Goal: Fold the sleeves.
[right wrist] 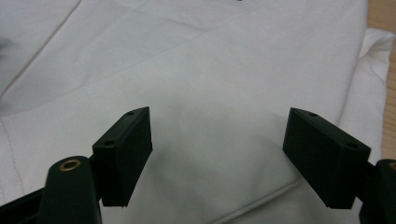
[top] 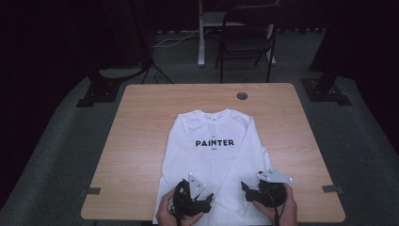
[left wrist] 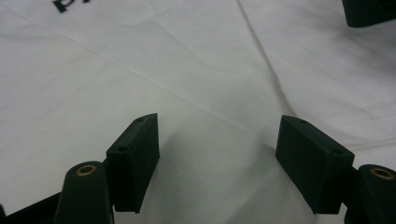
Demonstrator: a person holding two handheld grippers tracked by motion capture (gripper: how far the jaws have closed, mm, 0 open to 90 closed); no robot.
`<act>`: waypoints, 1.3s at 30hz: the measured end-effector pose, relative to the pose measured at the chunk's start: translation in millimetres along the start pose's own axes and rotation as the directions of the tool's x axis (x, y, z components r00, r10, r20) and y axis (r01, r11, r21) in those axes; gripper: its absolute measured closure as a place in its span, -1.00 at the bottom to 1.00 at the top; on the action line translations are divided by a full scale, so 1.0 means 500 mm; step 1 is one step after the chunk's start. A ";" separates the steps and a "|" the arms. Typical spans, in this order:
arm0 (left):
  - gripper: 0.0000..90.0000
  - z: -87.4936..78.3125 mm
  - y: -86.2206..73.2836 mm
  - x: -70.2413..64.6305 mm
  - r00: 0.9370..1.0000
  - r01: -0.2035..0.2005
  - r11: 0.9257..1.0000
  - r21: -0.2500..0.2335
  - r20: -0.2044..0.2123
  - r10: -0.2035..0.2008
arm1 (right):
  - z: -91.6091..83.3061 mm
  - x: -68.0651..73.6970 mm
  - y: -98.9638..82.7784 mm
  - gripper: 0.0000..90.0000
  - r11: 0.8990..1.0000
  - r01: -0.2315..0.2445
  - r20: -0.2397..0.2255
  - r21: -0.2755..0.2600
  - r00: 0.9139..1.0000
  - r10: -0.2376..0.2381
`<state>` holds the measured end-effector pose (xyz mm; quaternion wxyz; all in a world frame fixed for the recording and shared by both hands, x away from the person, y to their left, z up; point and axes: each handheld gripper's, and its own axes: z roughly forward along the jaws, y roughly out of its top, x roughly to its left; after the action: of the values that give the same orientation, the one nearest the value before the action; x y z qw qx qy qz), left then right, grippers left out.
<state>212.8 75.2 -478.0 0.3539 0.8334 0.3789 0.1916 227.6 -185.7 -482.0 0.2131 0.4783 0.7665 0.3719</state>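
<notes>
While both hands come in from the near edge of the table (top: 141, 101), the left gripper (top: 207, 197) and the right gripper (top: 245, 188) hover low over the bottom of a white shirt (top: 209, 162), tilted in toward each other. Each one's jaws stand wide apart with nothing between them; bare cloth lies under the left gripper (left wrist: 217, 140) and the right gripper (right wrist: 219, 140). The shirt lies flat and face up, collar toward the far side, its sleeves folded down over the body and its hem at the near edge. Bare wood stays open on both sides and beyond the collar, where a small round hole (top: 242, 96) sits.
</notes>
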 end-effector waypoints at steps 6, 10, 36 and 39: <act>-0.31 -0.003 -0.001 0.000 1.000 0.001 1.000 -0.005 -0.009 -0.001 | 0.000 0.000 0.000 -0.49 1.000 0.002 0.002 0.002 1.000 -0.002; -0.31 -0.013 -0.001 0.028 0.999 0.043 0.999 -0.022 -0.008 -0.043 | 0.000 0.000 0.000 -0.50 1.000 0.000 -0.001 -0.001 1.000 0.000; -0.45 0.011 0.023 0.154 1.000 0.022 0.993 0.115 0.002 -0.022 | 0.008 0.011 0.006 -0.55 0.989 0.128 -0.099 0.073 0.988 -0.120; -0.45 0.010 0.019 0.160 1.000 0.015 0.995 0.100 0.010 -0.016 | 0.009 0.013 0.006 -0.55 0.990 0.123 -0.098 0.073 0.988 -0.116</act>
<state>271.5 130.0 -470.3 0.3156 0.8480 0.3926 0.1650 229.5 -177.3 -482.4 0.1800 0.4216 0.8169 0.3500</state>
